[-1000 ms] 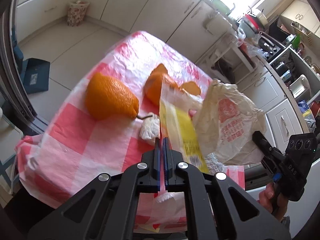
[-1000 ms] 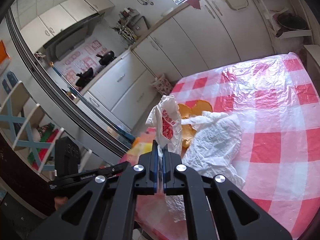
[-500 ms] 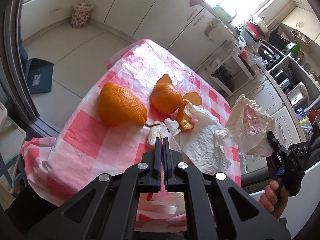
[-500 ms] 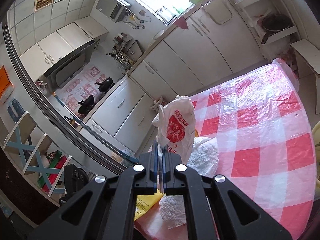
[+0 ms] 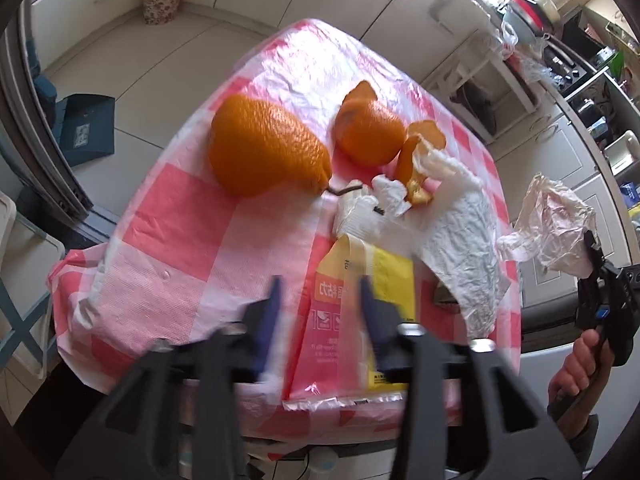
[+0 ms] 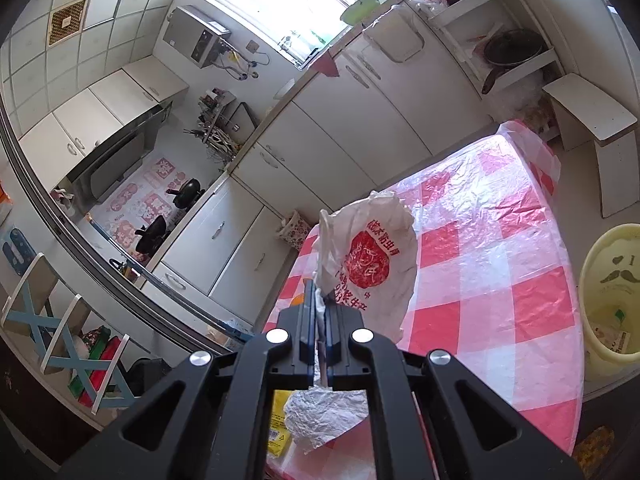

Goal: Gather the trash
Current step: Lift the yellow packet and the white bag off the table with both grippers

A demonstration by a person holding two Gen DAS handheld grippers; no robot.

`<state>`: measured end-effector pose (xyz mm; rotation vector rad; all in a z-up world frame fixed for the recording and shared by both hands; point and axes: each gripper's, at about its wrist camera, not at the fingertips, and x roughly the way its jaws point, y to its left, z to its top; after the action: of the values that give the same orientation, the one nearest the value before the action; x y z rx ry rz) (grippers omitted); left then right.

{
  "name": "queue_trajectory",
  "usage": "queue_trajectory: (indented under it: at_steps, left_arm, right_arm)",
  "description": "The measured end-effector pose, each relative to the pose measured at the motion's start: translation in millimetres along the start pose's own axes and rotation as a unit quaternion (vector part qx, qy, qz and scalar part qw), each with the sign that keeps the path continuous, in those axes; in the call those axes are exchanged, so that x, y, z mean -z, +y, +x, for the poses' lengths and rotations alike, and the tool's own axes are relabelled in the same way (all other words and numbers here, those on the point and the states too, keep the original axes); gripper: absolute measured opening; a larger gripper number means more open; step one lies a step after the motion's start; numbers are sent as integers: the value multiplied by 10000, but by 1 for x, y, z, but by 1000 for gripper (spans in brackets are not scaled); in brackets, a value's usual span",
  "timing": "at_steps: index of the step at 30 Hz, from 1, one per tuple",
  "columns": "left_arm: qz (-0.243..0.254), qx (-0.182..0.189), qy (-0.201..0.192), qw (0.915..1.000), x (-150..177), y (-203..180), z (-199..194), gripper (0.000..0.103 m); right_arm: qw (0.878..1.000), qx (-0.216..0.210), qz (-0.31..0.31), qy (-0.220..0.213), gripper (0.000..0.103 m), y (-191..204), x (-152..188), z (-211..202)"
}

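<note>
Left gripper [image 5: 318,300]: jaws opening, motion-blurred; yellow wrapper [image 5: 360,300] lies between them on the counter's near edge, pads not pressing it.

Right gripper [image 6: 319,312]: clenched on the neck of a white plastic bag [image 6: 368,264] with red print, held up off the counter's near right corner; the holding hand [image 5: 576,364] shows below it.

Trash left on the counter [image 5: 160,240]: yellow wrapper; crumpled white sheet [image 5: 460,252] just beside it toward the right edge; small white wad [image 5: 356,216]; orange peel [image 5: 416,160] touching the sheet's far end.

Fruit: whole orange [image 5: 264,148] near the left edge; partly peeled orange [image 5: 368,132] beyond centre.

Progress, judged: early. Bag in hand; nothing visibly inside it; wrapper, sheet, wad and peel still to gather.

Surface: red-and-white check plastic cloth, wrinkled, glossy.

Room: kitchen, white cabinets, bright window, tiled floor; pale yellow bin [image 6: 612,296] on the floor off the counter's right side.
</note>
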<state>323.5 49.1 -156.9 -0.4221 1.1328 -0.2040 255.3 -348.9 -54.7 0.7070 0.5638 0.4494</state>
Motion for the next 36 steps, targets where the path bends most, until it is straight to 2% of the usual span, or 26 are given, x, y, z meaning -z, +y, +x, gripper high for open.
queue_trajectory:
  at_steps: [3,5,7,10,13,14,15,16,17,18,23,27,31,34,36]
  left_arm:
    - [55,-117,-11,9999,3,-1,4,53]
    - [236,-225,-36,9995,5,-7,5,60]
    - [498,-456,-103,9977,8,-16,7,62]
    - [1073,-939,-207,9896,18,-38,15,66]
    - [1476,-1235,-289,9809,27,-54,21,65]
    - [1543,-1276,-331,9792,28,-57,21,54]
    - [1599,-1329,-358,9775,29,-60,22,34]
    - [1636,-1358,-366,9764,29,-61,22,26]
    - [1572,-1303,-345,9783,28,-60,21,8]
    - [1474,-1228,-299,9810,26,-57,21,1]
    - [916,-925,-371,9908,15,-37,9,1]
    - [495,-259,-667,9962,3,-25,-15,1]
    - [121,385,-838,9957,-5,-12,-34,1]
    - [-53,690,-966,9929,-7,-7,-45,1]
    - [-55,767,-1057,9914,-7,-6,-52,1]
  right_arm:
    - [10000,22,17,22,4,0,1,0]
    - [10000,40,-28,44,4,1,1,0]
    - [10000,41,-17,60,4,-1,1,-1]
    - [9999,59,14,93,4,-3,1,0]
    - [9999,62,3,105,4,-3,1,0]
    - [9999,62,-6,109,4,-2,1,1]
    - [9999,63,-20,118,4,-2,2,1]
    - [9999,64,-35,125,4,-1,2,1]
    - [9999,65,-42,129,4,0,2,1]
    - [9999,66,-49,134,4,0,2,2]
    - [9999,70,-67,117,5,0,1,1]
    - [9999,68,-61,62,4,-2,0,0]
    - [10000,55,-40,-18,4,-2,-1,-2]
    - [9999,44,-95,-49,4,1,-1,-3]
    - [9999,40,-118,-84,4,1,-2,-4]
